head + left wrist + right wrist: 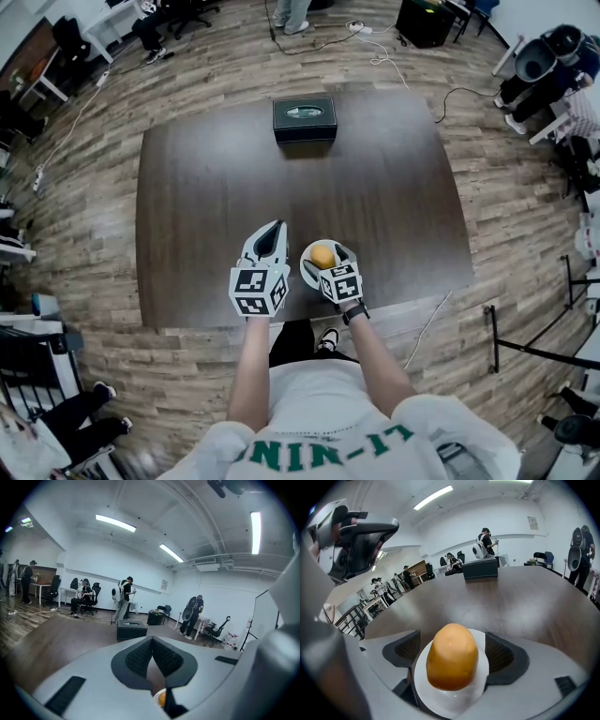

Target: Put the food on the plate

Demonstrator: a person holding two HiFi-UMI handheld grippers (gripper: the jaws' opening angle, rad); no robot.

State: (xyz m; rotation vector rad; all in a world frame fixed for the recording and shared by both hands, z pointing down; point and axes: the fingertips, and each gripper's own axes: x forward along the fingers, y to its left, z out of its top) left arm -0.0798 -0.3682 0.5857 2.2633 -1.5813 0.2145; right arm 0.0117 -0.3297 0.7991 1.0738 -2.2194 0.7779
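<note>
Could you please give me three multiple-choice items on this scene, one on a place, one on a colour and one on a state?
1. Where does the food lie?
A) on the plate
B) in a bowl
C) on the floor

2. What colour is the box at the far side of the table?
A) white
B) black
C) red

3. How do the jaws of the right gripper stand?
A) shut on the food
B) apart, one on each side of the food, not touching it
C) shut and empty

Answers:
1 A: the right gripper view shows it resting on the white plate.
2 B: the head view shows a black box.
3 B: white plate shows between each pad and the food.
</note>
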